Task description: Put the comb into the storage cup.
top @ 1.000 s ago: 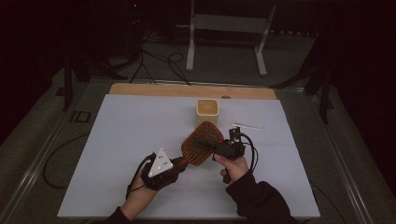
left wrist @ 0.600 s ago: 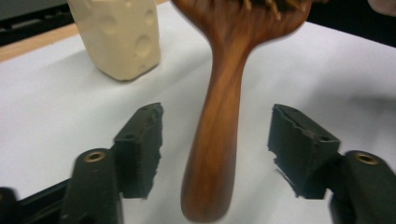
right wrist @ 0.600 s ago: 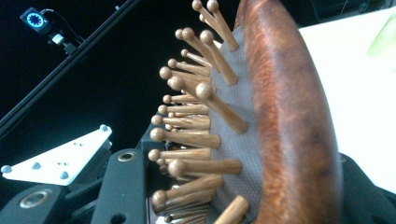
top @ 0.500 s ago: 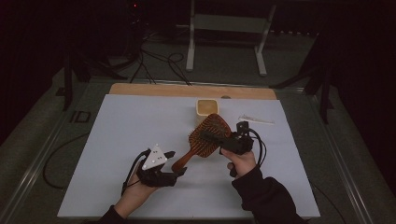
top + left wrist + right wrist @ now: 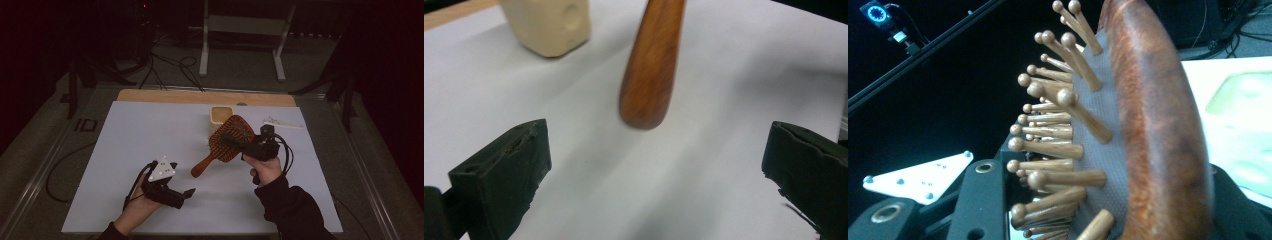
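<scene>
A wooden paddle hairbrush with wooden bristles hangs tilted above the white table, its handle pointing down toward the near left. My right gripper is shut on the brush head; in the right gripper view its jaws clamp the bristle pad and the wooden back. My left gripper rests low near the front left. Its jaws have just been opening and stand wide with nothing between them. In the left gripper view the handle's end hovers ahead of the left gripper, apart from its jaws.
A small cream container stands behind the brush at the table's back middle. A thin white item lies at the back right. The white table top ends in a wooden strip at its far edge.
The left gripper let go of the brush handle, opened wide and drew back toward the near left. The right gripper lifted the brush up and slightly to the right.
</scene>
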The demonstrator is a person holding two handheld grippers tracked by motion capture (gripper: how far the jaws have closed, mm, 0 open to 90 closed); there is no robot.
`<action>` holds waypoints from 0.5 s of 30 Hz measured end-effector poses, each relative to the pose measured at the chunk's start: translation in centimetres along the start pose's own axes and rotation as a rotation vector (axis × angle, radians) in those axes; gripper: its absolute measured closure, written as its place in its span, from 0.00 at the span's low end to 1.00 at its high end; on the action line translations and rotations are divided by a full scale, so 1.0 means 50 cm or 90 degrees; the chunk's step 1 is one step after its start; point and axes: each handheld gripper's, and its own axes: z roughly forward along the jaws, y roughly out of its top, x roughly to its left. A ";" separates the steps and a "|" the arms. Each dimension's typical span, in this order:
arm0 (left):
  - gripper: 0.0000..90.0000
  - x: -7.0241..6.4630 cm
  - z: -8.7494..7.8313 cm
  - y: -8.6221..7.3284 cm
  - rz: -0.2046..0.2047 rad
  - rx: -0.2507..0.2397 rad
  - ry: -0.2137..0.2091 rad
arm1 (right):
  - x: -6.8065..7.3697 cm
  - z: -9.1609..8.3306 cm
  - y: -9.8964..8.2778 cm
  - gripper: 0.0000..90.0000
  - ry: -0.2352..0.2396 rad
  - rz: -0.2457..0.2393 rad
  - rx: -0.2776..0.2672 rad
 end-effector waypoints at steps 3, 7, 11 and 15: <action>0.00 0.012 -0.015 -0.010 -0.005 -0.005 0.016 | 0.001 -0.003 0.007 0.57 0.001 -0.004 -0.003; 0.00 0.029 -0.033 -0.030 -0.011 -0.014 0.031 | 0.005 -0.008 0.018 0.57 -0.006 -0.015 -0.005; 0.00 0.041 -0.044 -0.052 -0.016 -0.013 0.031 | 0.009 -0.013 0.030 0.57 -0.005 -0.025 -0.008; 0.00 0.050 -0.051 -0.073 -0.025 -0.013 0.039 | 0.015 -0.020 0.043 0.57 -0.009 -0.035 -0.014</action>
